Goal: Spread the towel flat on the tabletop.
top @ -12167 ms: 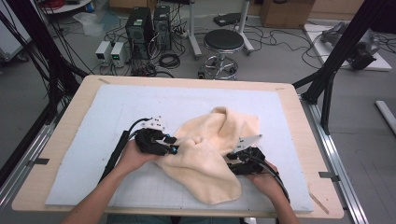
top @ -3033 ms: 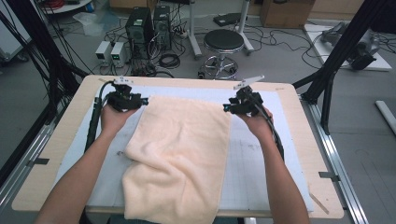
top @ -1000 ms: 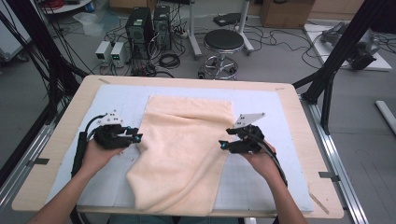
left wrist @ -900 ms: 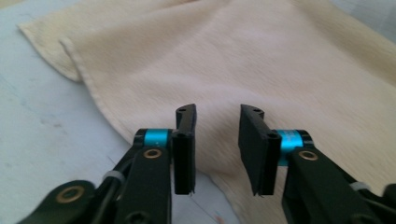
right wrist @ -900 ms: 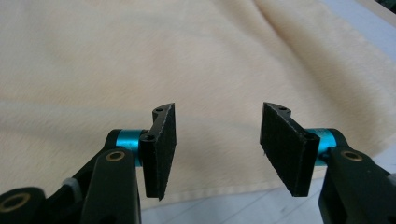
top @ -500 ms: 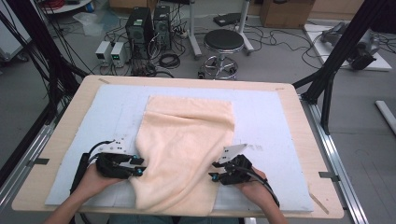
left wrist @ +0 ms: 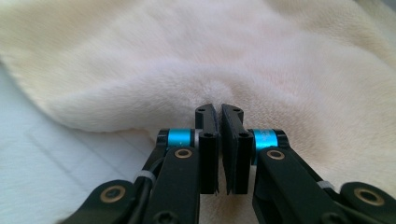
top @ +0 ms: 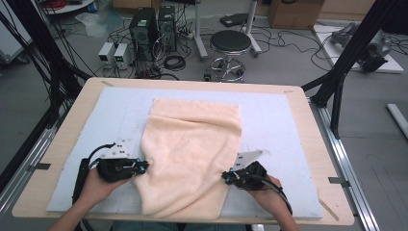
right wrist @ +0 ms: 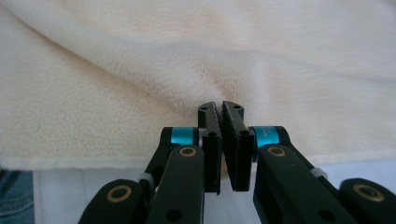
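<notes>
The left hand-held gripper [top: 142,166] sits at the 8 o'clock area of the desk [top: 62,144], held by the person's left hand [top: 94,185]. In the left gripper view, its jaws stand nearly together, with only a thin slit between them, and they pinch a raised fold of the cream towel [left wrist: 224,56] at their tips. The fabric bunches up directly ahead of the tips.

The cream towel [top: 192,149] lies on the pale blue mat [top: 274,125] that covers the desk, between the two hand-held grippers. Its far edge lies flat toward 12 o'clock, and its near part is gathered and narrowed toward 6 o'clock. The left hand-held gripper meets the towel's left edge; the towel extends from it toward 3 o'clock.

The right hand-held gripper [top: 225,178] sits at the 5 o'clock area of the desk, held by the person's right hand [top: 267,197]. In the right gripper view, its jaws are likewise closed to a thin slit and clamp the towel [right wrist: 187,46] near its hem. The towel's right edge meets this gripper and extends from it toward 9 o'clock.
</notes>
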`<state>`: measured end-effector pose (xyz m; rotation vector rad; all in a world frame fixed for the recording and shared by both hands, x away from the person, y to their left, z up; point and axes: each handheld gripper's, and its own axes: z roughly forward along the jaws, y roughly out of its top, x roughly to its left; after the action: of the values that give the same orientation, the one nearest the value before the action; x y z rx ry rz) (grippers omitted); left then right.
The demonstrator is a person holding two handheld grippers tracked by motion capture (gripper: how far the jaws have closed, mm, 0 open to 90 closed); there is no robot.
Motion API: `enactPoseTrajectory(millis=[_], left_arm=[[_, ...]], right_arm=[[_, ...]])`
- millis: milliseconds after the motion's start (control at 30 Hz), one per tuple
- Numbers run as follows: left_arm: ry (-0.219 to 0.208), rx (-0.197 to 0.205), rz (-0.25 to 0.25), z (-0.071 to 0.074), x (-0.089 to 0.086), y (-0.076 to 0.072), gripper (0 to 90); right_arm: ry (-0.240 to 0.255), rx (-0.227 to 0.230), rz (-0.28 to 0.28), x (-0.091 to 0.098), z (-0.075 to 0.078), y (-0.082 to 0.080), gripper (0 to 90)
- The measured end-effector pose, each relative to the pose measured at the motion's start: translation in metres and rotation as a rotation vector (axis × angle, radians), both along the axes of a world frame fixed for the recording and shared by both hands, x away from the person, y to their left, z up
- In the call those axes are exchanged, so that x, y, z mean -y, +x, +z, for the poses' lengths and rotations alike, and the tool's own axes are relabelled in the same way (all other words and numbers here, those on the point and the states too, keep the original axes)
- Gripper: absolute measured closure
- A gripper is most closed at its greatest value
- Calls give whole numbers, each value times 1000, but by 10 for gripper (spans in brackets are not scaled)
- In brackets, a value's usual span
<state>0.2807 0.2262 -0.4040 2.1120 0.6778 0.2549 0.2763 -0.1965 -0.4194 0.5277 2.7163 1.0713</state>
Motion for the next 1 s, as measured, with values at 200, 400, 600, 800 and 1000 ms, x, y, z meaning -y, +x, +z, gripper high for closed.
enactPoseTrajectory(millis=[200,400,600,800,1000], left_arm=[[-22,38,-1,16,4,5,858],[65,8,55,-5,28,36,857],[51,-35,157,-21,33,71,852],[2,-16,126,-10,29,67,731],[18,27,118,2,7,47,639]], right_arm=[[34,34,-94,35,17,6,866],[-39,39,-146,38,10,33,863],[-34,16,-210,35,-2,66,849],[28,19,-218,35,7,66,700],[67,69,-157,25,22,35,590]])
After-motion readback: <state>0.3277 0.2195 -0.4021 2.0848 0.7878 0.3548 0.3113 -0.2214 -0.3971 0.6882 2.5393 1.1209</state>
